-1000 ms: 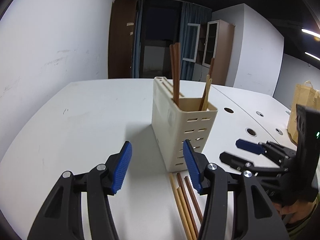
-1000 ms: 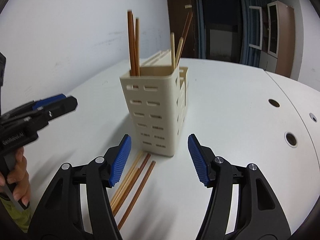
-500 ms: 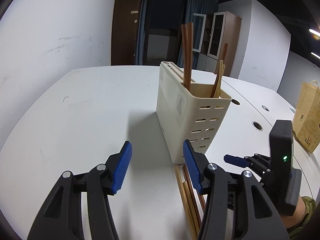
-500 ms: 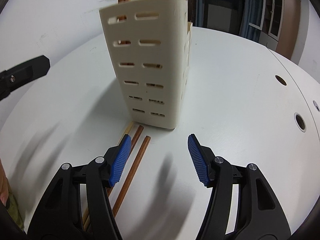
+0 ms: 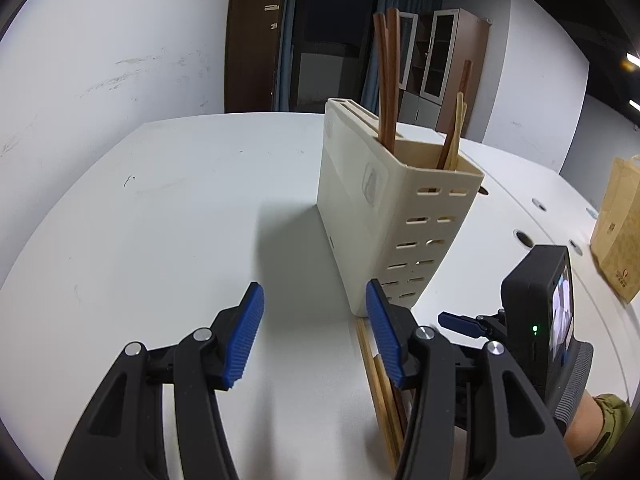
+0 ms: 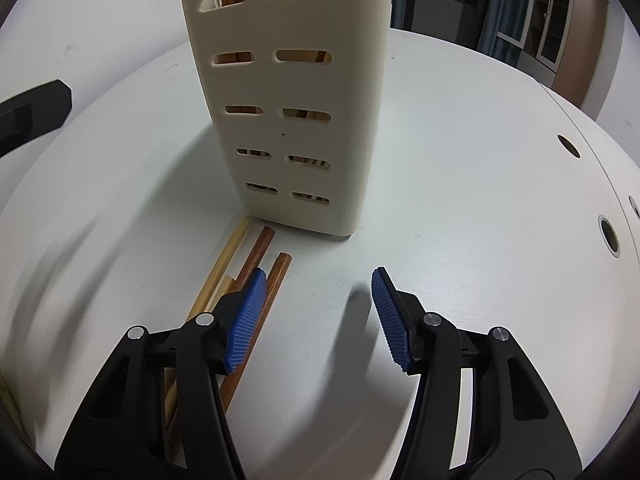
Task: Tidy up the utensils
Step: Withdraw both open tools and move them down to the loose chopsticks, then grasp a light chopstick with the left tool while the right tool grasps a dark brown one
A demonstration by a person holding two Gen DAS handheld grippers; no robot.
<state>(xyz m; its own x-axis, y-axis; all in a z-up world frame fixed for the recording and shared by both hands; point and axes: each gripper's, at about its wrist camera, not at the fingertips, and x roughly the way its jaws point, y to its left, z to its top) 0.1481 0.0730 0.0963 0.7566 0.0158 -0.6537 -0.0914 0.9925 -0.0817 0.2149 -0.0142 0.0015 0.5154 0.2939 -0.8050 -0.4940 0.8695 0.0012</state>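
Now the right gripper (image 6: 316,312), open and just closing a bit with nothing inside, hangs low over the counter (image 6: 460,184). The chopsticks (image 6: 276,276) lie just left of it, pointing at the holder (image 6: 296,92). The left gripper (image 5: 312,332) waits open, probably farther off.

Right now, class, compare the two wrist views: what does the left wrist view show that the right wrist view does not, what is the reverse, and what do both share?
Only the left wrist view: the open top of the cream utensil holder with chopsticks standing in it, a brown paper bag, and the right hand-held gripper from the side.

Only the right wrist view: the near ends of the loose chopsticks beside the holder's base, and the open right hand-held gripper, nothing between its fingers.

Both: the holder, loose chopsticks, white table.
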